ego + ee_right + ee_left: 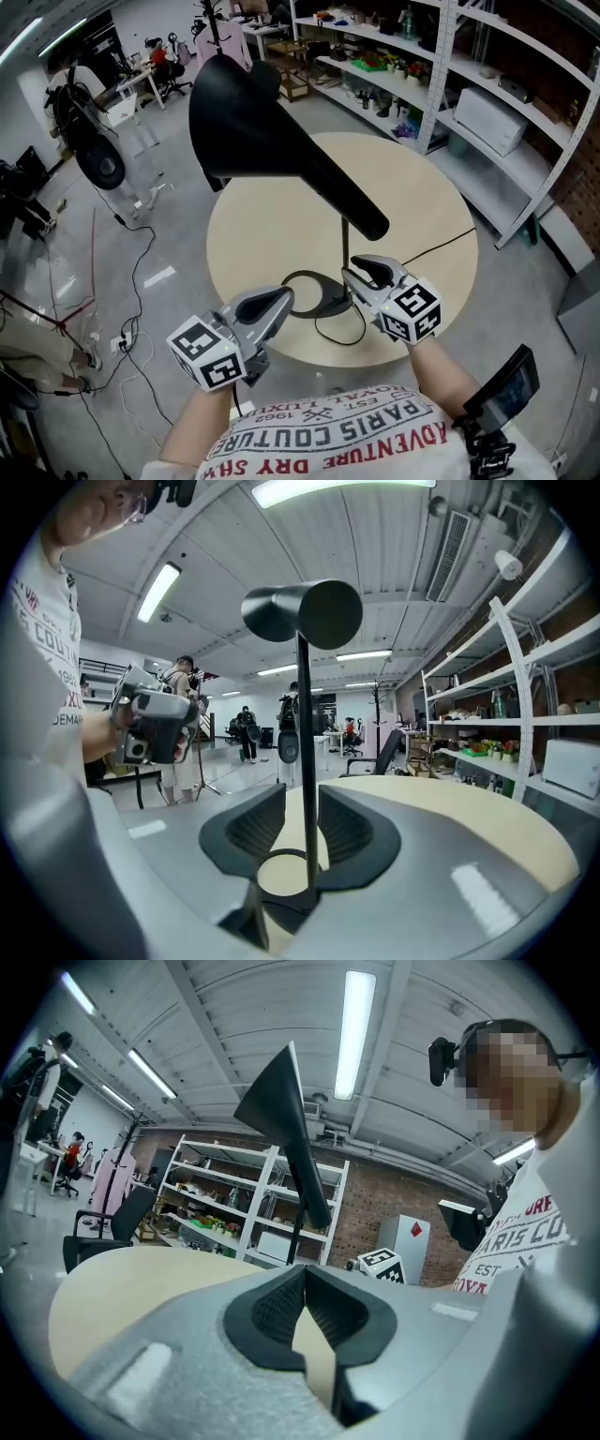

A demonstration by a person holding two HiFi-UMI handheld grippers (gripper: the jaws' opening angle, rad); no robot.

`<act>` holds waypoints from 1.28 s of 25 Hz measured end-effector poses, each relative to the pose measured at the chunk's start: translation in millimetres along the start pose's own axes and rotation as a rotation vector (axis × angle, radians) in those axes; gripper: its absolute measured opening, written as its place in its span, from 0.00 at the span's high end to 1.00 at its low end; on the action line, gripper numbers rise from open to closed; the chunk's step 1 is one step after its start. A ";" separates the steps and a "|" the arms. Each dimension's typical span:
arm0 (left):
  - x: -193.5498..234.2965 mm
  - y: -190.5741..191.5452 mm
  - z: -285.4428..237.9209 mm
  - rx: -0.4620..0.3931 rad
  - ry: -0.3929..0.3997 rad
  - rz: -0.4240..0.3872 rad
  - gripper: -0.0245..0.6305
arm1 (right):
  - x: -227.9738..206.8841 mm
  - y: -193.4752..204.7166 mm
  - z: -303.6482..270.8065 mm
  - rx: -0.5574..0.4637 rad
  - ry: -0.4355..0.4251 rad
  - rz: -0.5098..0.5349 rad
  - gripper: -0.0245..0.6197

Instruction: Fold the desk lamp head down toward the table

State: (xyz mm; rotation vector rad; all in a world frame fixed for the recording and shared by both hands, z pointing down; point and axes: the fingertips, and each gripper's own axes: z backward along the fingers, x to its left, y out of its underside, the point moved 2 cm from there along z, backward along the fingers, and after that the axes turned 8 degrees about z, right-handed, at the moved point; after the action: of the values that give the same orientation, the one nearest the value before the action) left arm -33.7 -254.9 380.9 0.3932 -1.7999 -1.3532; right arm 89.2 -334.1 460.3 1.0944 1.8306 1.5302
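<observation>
Black cone-shaped desk lamp head (272,141) stands raised over the round beige table (431,206), not yet folded.
Right gripper (302,817) has jaws wide apart, with the thin black stem (307,724) between the pads but not pinched. Left gripper (305,1283) is closed on nothing, beside the black ring base (314,298). Best way, I judge: clamp the stem low to steady it, then press the head down slowly at its joint so the base doesn't tip. Count: one lamp, one table, two grippers.

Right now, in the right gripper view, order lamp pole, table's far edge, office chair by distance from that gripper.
1. Lamp pole, between the right gripper's open jaws.
2. Table's far edge, ahead right.
3. Office chair, beyond that edge, right.
</observation>
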 end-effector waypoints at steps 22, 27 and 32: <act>35.0 -106.2 24.7 -0.060 0.075 -0.162 0.78 | 1.2 5.1 -19.2 0.003 0.116 -0.022 0.90; 26.7 -146.2 28.9 -0.107 0.073 -0.284 0.76 | -0.5 6.5 -20.0 0.029 0.123 -0.003 0.90; 11.6 -176.4 20.9 -0.114 0.103 -0.345 0.76 | -4.8 5.3 -17.6 0.040 0.136 0.004 0.90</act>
State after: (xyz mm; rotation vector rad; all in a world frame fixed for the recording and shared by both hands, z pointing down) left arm -95.9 -314.7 225.2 0.7238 -1.6108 -1.6302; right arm 79.1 -347.6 469.0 1.0351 1.9577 1.6116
